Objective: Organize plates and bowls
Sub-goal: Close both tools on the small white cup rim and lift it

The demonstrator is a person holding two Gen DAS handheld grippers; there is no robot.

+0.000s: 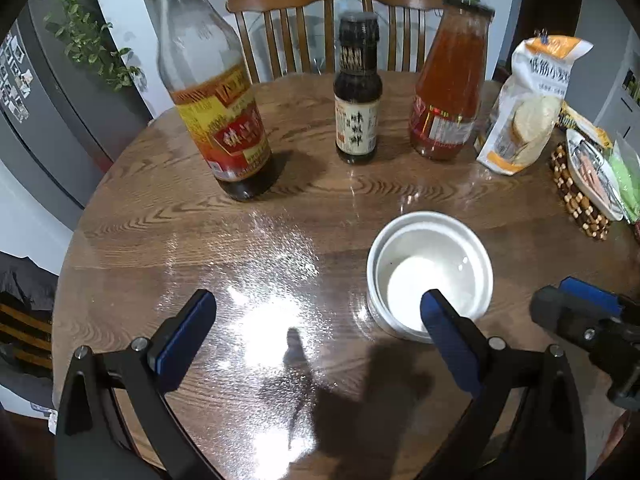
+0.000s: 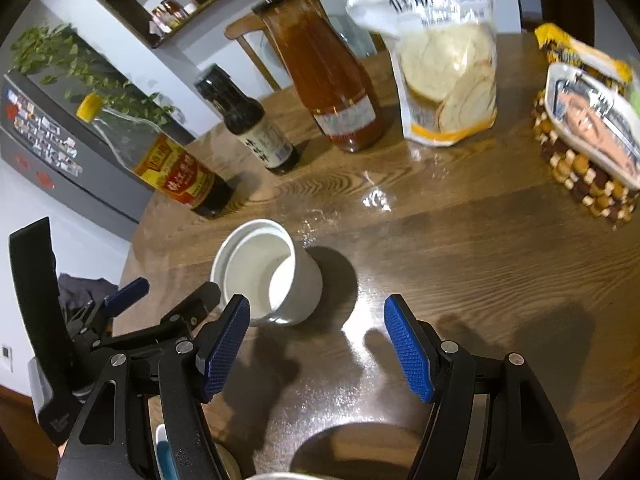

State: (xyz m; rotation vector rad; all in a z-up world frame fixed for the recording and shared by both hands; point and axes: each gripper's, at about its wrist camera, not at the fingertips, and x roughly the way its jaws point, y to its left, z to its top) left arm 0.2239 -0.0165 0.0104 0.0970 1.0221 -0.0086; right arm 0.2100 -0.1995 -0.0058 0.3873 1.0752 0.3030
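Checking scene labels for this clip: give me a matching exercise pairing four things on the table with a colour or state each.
Column one:
1. white bowl
2. bottle with the yellow cap
3. small dark bottle
4. flour bag

Column two:
A. standing upright between two taller bottles
B. mostly empty, dark liquid only near its base
C. white and orange, standing beside the red sauce bottle
D. empty, nearest to both tools

Pairs: 1-D, 2-B, 3-A, 4-C

flour bag (image 2: pixel 444 60) — "小麦粉" | dark bottle (image 1: pixel 357 92) label — possibly "味极鲜"
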